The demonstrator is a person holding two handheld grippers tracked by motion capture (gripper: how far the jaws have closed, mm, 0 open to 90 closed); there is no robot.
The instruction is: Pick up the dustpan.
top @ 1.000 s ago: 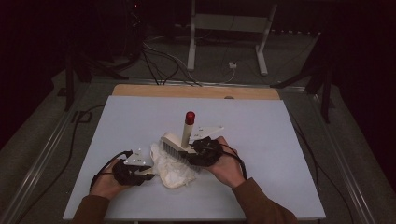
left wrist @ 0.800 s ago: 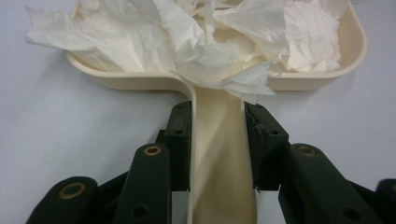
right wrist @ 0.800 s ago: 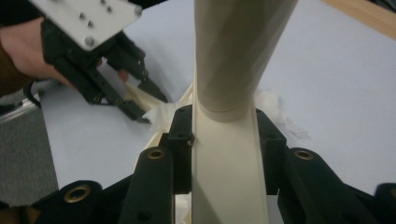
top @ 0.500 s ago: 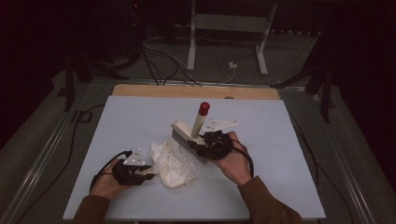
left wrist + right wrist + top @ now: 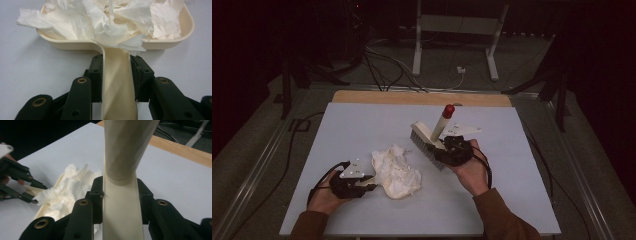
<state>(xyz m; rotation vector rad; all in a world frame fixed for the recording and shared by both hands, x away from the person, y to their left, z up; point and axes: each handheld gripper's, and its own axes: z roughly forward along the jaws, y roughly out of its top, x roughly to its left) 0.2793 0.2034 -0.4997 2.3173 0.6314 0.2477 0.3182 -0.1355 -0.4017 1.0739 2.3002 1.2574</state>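
Observation:
A cream dustpan (image 5: 117,42) lies on the white table (image 5: 362,125), piled with crumpled white paper (image 5: 396,170) (image 5: 105,17) (image 5: 67,187). My left gripper (image 5: 362,181) (image 5: 116,77) is shut on the dustpan's flat handle (image 5: 117,85). A cream hand brush (image 5: 426,141) with a red-capped handle (image 5: 447,111) is held off to the right of the paper, its bristles toward the table. My right gripper (image 5: 451,148) (image 5: 120,195) is shut on the brush's handle (image 5: 122,195). In the right gripper view the left gripper (image 5: 32,192) sits at the far left beside the paper.
A wooden strip (image 5: 422,98) runs along the table's far edge. Cables (image 5: 382,65) and a metal stand (image 5: 457,30) sit on the floor beyond it. Metal rails (image 5: 257,170) flank the table. Bare tabletop lies at the far left and right.
My right gripper has carried the brush to the right and a little farther away, off the paper pile. The left gripper and dustpan have stayed put.

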